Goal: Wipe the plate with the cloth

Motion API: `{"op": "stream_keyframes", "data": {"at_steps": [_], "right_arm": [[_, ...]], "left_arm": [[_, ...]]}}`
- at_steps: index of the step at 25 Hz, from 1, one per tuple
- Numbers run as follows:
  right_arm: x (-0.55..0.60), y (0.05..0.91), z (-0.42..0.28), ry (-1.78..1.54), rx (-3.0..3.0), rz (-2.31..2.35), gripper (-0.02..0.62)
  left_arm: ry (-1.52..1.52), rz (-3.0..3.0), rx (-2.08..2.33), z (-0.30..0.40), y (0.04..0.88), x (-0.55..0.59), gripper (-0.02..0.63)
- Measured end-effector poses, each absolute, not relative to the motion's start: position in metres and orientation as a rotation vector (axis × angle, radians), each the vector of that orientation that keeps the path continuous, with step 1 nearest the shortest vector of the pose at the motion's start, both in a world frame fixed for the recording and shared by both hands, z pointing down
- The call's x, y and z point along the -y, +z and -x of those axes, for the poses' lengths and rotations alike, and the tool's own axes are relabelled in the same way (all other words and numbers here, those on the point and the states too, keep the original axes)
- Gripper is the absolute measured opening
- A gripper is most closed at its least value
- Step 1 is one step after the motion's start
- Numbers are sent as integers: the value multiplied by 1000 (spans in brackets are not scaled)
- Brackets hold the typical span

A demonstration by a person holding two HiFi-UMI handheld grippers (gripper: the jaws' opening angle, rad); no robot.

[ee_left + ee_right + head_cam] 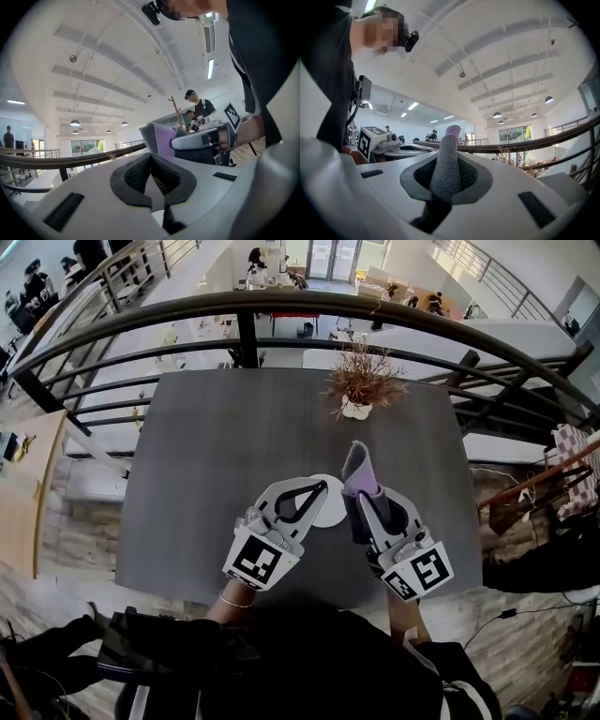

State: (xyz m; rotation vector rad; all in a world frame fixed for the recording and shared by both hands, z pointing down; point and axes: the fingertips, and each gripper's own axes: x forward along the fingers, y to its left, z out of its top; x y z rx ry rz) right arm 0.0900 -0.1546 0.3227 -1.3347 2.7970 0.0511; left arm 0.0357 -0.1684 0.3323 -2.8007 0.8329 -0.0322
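Centrally, on the dark worktop (216, 456), we see a small white plate (330, 514) lying flat, flanked by both grippers and partly covered by them.

Right gripper (362, 495): clenched on the cloth (357, 470), a folded grey and purple strip. Its long axis runs on past the jaws, away from the person, and the purple end stands clear of the fingertips in the right gripper view (451, 133).

Left gripper (321, 487): jaws pressed together with nothing between them, as the left gripper view (151, 164) confirms. Its tip sits over the plate's near-left edge. We cannot tell whether it touches the rim.

Key relation: the plate lies just left of the right gripper and a little lower, so we judge that the cloth must come leftward and down to meet it. The right hand, carrying the cloth, is the wiping hand. The left is the better placed to steady the plate.

Containers: what we see of the plate looks bare. At the worktop's far edge, well apart from the work, a white pot (356, 411) holds a dried plant (361, 379).
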Motion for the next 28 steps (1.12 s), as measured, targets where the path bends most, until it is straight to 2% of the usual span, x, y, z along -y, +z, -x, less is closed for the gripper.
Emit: {"op": "stream_keyframes", "data": {"at_steps": [6, 28], "right_arm": [[163, 329, -96, 37, -2807, 1293, 40], [196, 368, -99, -39, -2875, 1264, 41]], "left_arm": [[12, 2847, -793, -48, 336, 166, 5], [-176, 2870, -856, -47, 380, 200, 5]]}}
